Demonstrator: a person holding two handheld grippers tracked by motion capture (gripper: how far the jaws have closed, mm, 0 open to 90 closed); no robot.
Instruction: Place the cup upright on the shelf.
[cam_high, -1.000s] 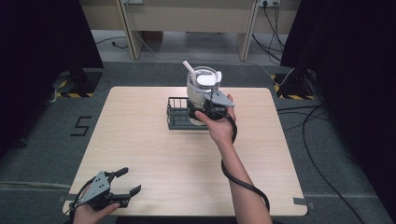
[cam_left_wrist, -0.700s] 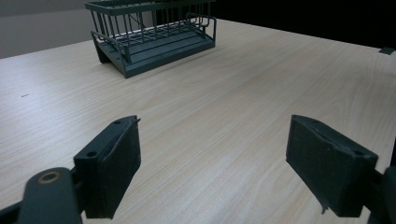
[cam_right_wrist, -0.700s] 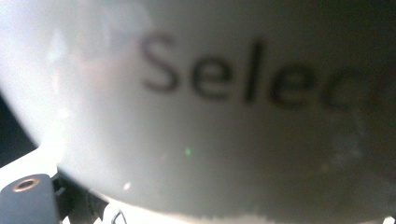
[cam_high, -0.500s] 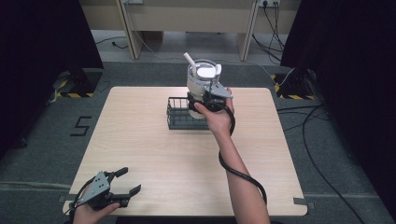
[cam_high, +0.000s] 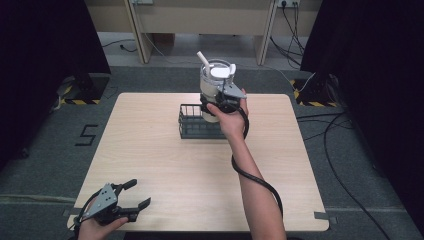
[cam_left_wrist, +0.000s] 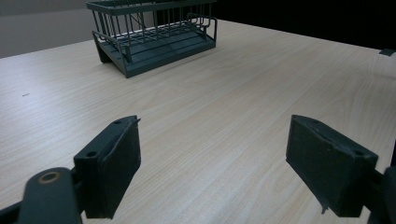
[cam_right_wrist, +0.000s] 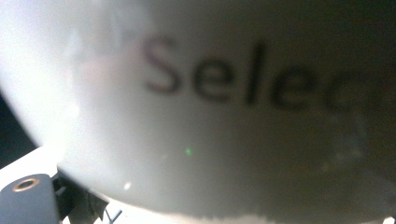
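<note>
The right gripper (cam_high: 220, 102) pinches a white lidded cup (cam_high: 215, 82) held aloft above the dark wire rack (cam_high: 192, 122), seemingly mid-lift, needing a clear spot to set down next, while the left gripper (cam_high: 131, 196) rests spread at the table's (cam_high: 150, 150) near corner.

Even overhead light, soft shadows under my left tongs (cam_left_wrist: 212, 172); cup (cam_right_wrist: 210, 107) against my right tongs is blurred, glare upper-left.
</note>
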